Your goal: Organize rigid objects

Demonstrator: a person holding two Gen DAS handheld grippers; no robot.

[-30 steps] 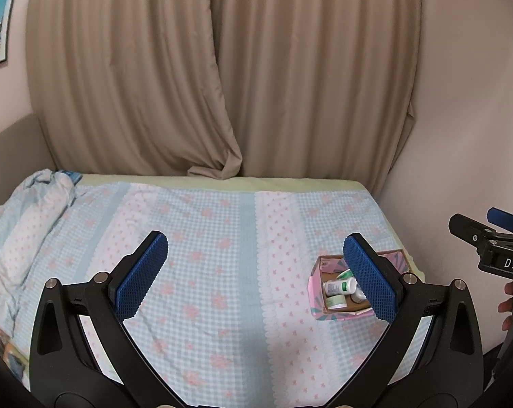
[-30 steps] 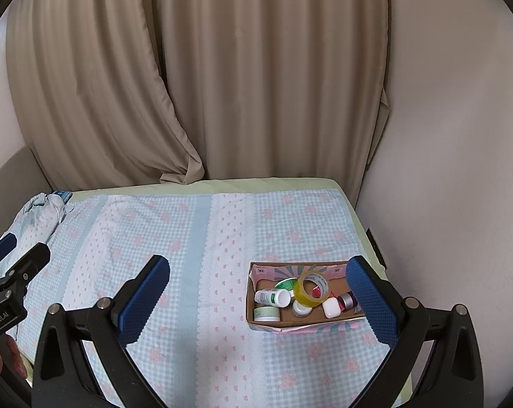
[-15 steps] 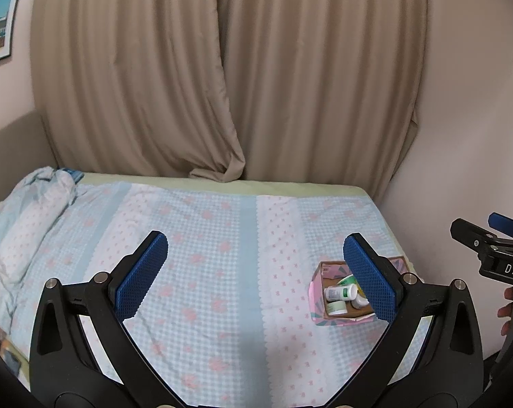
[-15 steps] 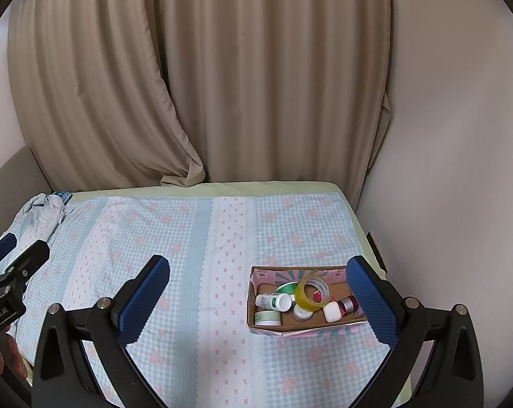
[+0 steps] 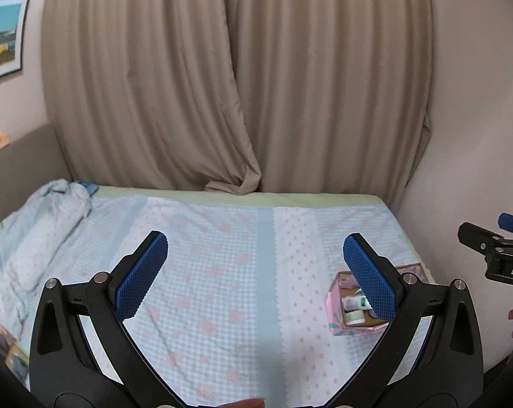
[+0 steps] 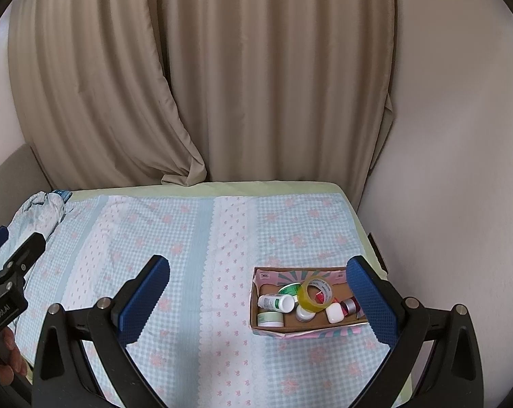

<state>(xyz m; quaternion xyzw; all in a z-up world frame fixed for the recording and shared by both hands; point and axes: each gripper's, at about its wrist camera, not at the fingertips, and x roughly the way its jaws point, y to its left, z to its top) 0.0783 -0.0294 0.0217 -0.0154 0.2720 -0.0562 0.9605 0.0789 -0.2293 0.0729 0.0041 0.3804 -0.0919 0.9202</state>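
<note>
A pink patterned cardboard box point(image 6: 268, 330) sits on the bed near its right edge; it also shows in the left wrist view point(image 5: 334, 309). It holds a white bottle with green label point(image 6: 276, 302), a yellow tape roll point(image 6: 315, 293), a green-lidded jar point(image 6: 270, 319), a white cap point(image 6: 334, 314) and other small containers. My right gripper point(image 6: 258, 294) is open and empty, held well above and in front of the box. My left gripper point(image 5: 256, 268) is open and empty over the middle of the bed.
The bed point(image 6: 195, 238) has a blue and pink checked cover. A rumpled quilt point(image 5: 35, 231) lies at the far left. Beige curtains point(image 6: 256, 85) hang behind. A wall point(image 6: 453, 170) stands close on the right. A picture point(image 5: 1, 37) hangs at left.
Both grippers have drawn back and risen a little, so the box looks smaller and lower in both views. Both stay open and empty.
</note>
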